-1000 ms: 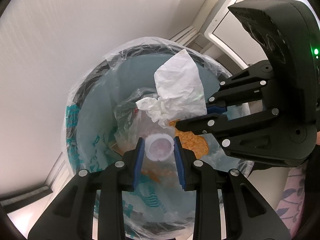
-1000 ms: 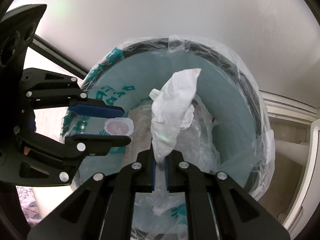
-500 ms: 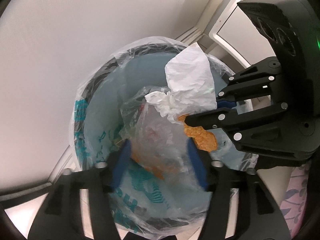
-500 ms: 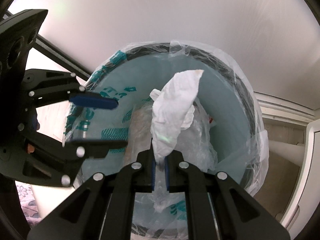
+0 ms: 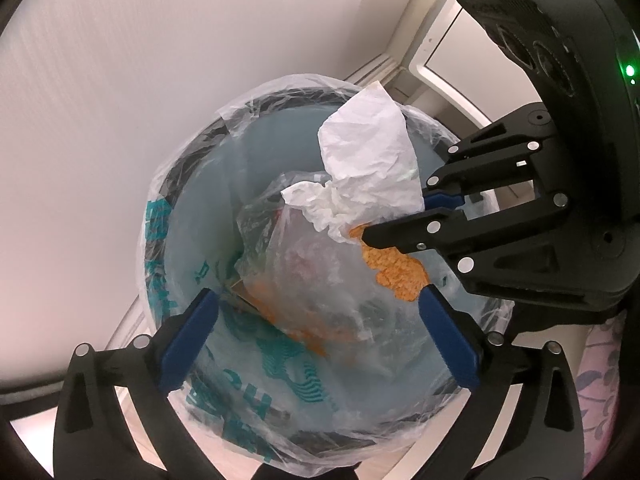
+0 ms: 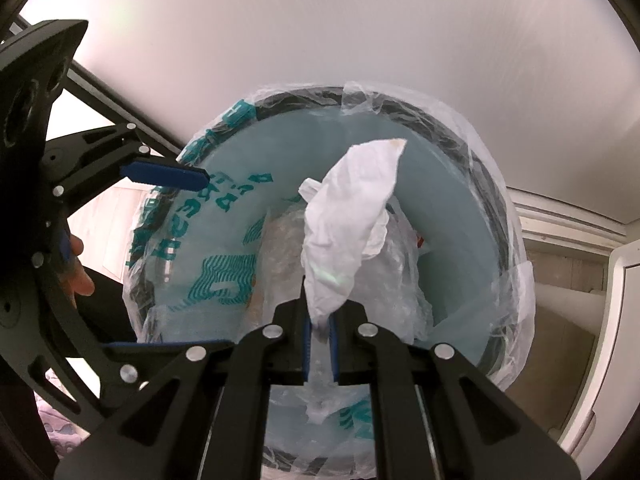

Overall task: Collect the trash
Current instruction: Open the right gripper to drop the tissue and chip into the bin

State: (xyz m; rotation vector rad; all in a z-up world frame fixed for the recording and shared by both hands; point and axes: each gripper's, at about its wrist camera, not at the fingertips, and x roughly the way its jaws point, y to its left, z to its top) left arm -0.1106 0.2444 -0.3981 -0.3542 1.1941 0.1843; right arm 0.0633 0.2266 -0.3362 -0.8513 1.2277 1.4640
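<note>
Lined trash bin (image 5: 168,240) sits right under both grippers, so drops land inside. Left gripper (image 5: 320,320) is opening, jaws wide with nothing between them. Right gripper (image 6: 320,328) is clamped on the crumpled tissue (image 6: 352,208), poised over the bin; probably releasing next.

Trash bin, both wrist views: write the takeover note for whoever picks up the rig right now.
Left gripper: jaws opening wide above the trash bin, nothing between them.
Right gripper: shut on a crumpled white tissue, held over the bin's mouth.
Bin: lined with a clear bag with teal print; clear plastic wrap and orange scraps already lie inside.
Done: the left gripper's load is out of its jaws; no separate piece can be picked out in the bin.
Left: open the right gripper so the tissue falls in, then probably look for any remaining trash.
</note>
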